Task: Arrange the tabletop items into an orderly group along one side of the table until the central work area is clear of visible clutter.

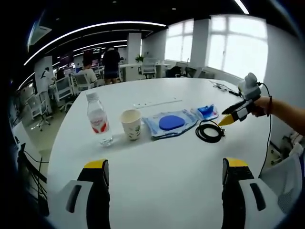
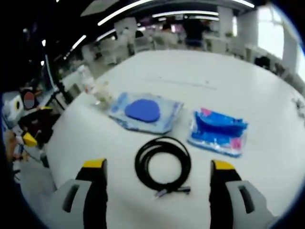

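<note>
Left gripper view: spread wide and empty, left gripper (image 1: 164, 171) low over the bare near part of the white table (image 1: 167, 200). Well ahead of its jaws, a row across the tabletop: water bottle (image 1: 98, 119) with a red-and-white label, print too small to read; just beside it a paper cup (image 1: 131, 124) with a faint green mark, not legible; then a clear pouch with a blue disc (image 1: 170, 123), a small blue packet (image 1: 207, 111), and a coiled black cable (image 1: 210, 130). Entering from the right, right gripper (image 1: 228, 120), yellow tips just beside the cable; spread or closed, cannot tell from here.

Right gripper view: right gripper (image 2: 157, 179) spread open, nothing pinched, coiled black cable (image 2: 163, 164) lying on the table between and just ahead of its jaws. Beyond, the pouch with the blue disc (image 2: 145, 111) and the blue packet (image 2: 218, 131), pink corners, printing blurred. Bottle and cup at far left smeared, hard to make out.
</note>
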